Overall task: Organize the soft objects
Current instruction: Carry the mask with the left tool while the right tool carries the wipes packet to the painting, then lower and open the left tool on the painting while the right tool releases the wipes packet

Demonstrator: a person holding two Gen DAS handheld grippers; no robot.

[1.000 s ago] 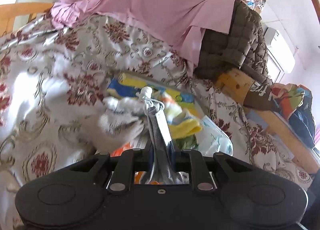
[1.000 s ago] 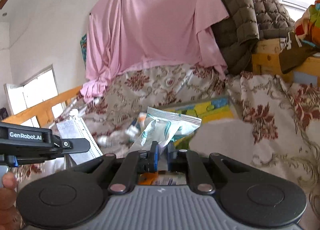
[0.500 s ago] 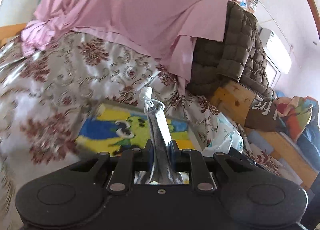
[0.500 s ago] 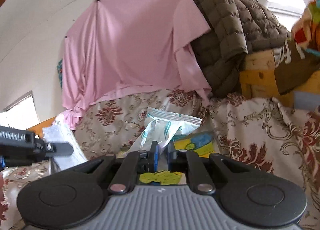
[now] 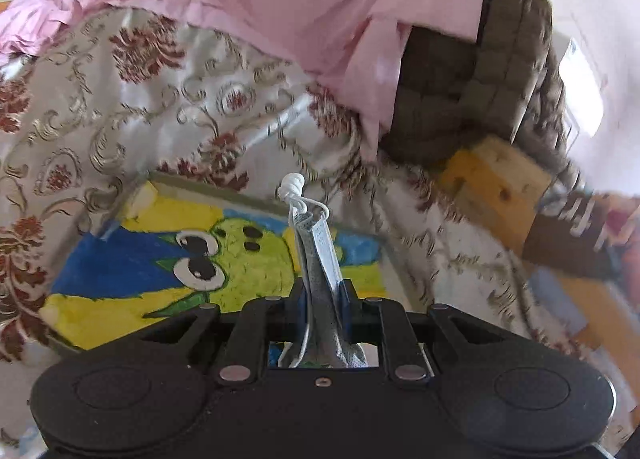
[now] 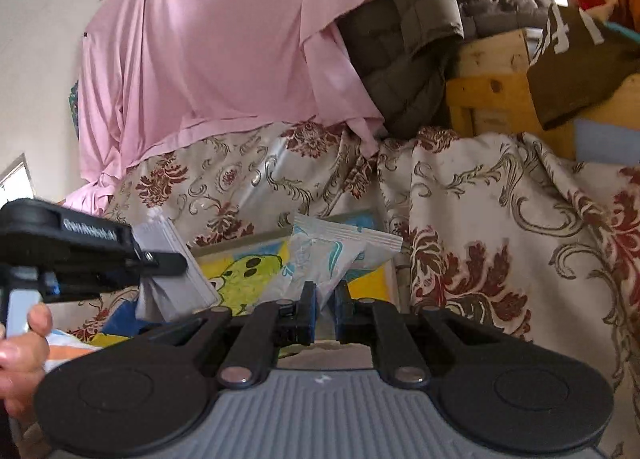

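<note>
Mask [image 5: 318, 255] pinched edge-on in the left gripper [image 5: 322, 293], folded grey-blue cloth standing up from the jaws toward twelve o'clock, white ear loop knotted at its top. Jaws pressed tight on it, only the thickness of the fabric between them. Behind the mask, from nine to two o'clock, a box [image 5: 132, 271] painted yellow and blue with a green cartoon face, its near rim hidden under the gripper body. Same mask [image 6: 172, 259] seen flat-on from the right wrist at nine o'clock, pale pleated sheet sticking out past the black left gripper [image 6: 160, 259], fingers of a hand [image 6: 22, 351] curled on the handle at eight o'clock. Packet [image 6: 332, 255], white and teal with a crimped top edge, clamped by its lower end in the right gripper [image 6: 322, 311]; blue-edged jaws nearly together on the crumpled film, packet fanning up toward twelve and one o'clock. Box [image 6: 244, 267] again behind both, green face showing between mask and packet. All round it, floral bedspread [image 6: 500, 227] in cream, gold and dark red, bunched into folds at three o'clock. Pink sheet [image 6: 224, 59] hung on the wall from ten to twelve o'clock, lower hem draped on the bedspread. Brown quilted jacket [image 6: 420, 19] slung at one o'clock over a wooden frame [image 6: 492, 99], dark cloth with white letters at two o'clock. Right side of the left wrist view smeared with blur.
</note>
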